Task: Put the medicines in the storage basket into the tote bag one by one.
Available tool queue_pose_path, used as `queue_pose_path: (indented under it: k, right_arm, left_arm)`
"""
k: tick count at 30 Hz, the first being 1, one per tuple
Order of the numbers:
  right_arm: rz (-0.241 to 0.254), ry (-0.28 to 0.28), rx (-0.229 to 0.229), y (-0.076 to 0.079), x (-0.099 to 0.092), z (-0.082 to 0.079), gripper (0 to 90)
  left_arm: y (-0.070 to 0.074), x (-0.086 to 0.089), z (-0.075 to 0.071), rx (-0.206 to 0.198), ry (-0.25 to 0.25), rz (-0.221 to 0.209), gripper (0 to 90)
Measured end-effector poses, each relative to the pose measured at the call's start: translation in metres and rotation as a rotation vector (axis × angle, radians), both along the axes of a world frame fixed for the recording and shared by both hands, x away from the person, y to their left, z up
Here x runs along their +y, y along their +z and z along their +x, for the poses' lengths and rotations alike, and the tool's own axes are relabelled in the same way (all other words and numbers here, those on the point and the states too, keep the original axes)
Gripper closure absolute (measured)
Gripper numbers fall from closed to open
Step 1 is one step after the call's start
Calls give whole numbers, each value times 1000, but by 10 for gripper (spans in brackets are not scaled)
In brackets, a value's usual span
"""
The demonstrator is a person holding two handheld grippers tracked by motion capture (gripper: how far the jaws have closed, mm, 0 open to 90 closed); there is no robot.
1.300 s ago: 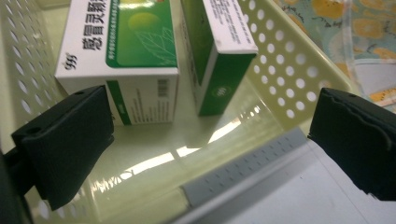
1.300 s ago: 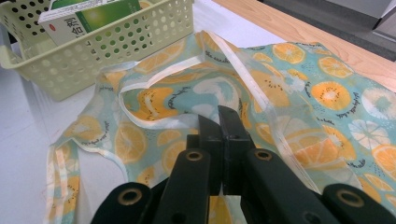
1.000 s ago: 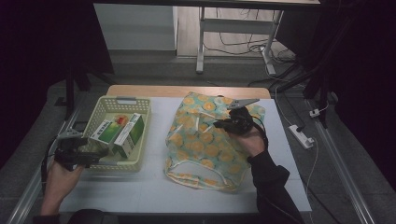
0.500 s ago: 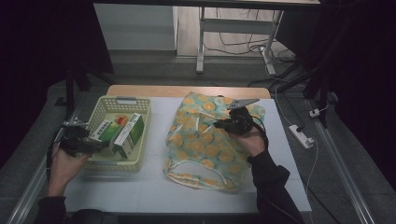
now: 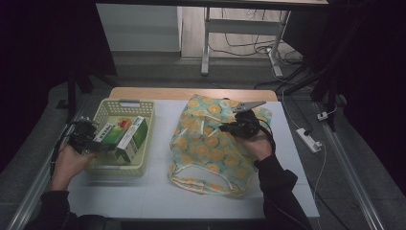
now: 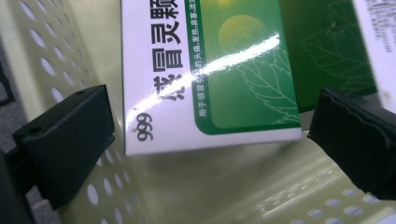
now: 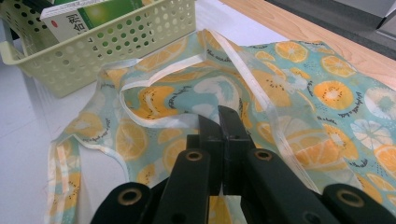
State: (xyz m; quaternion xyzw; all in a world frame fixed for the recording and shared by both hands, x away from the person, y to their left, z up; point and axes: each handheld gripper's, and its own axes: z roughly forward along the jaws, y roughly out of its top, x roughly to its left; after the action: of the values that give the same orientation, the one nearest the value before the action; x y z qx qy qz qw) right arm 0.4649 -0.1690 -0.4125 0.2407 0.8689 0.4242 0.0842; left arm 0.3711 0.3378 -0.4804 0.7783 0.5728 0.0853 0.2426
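Now open fingers [image 6: 70, 140] flanking box [image 6: 205, 74]

White desk [image 5: 158, 196] with a wooden strip [image 5: 191, 93] along its far edge. Grey floor [image 5: 158, 72] beyond it. Metal frame legs [image 5: 207, 43] stand on the floor behind the desk, with loose cables [image 5: 244, 45] lying between them. A white power strip [image 5: 309, 140] lies on the floor just right of the desk, its cord running back. Light panel [image 5: 139, 26] stands at the far left. Surroundings on both sides are dark.
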Motion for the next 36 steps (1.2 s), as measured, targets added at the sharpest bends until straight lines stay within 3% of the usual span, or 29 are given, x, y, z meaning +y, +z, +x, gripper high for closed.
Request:
queue_pose_path:
  k: [3,8,11,14,24,36]
  right_arm:
    - [0,1,0,0,0,0,897]
    - [-1,1,0,0,-1,0,897]
    - [-1,1,-1,0,-1,0,897]
    - [1,0,-1,1,-1,0,897]
    - [-2,0,1,-1,0,1,897]
    - [13,-9,-10,2,-4,0,897]
  left_arm:
    - [-1,0,3,20,-18,-4,30]
    - [-3,-1,8,58,-20,24,82]
    - [-2,-1,8,58,-29,28,101]
    - [-2,1,5,46,-25,16,143]
    - [0,1,1,3,34,49,170]
    - [11,10,-13,-127,76,-32,171]
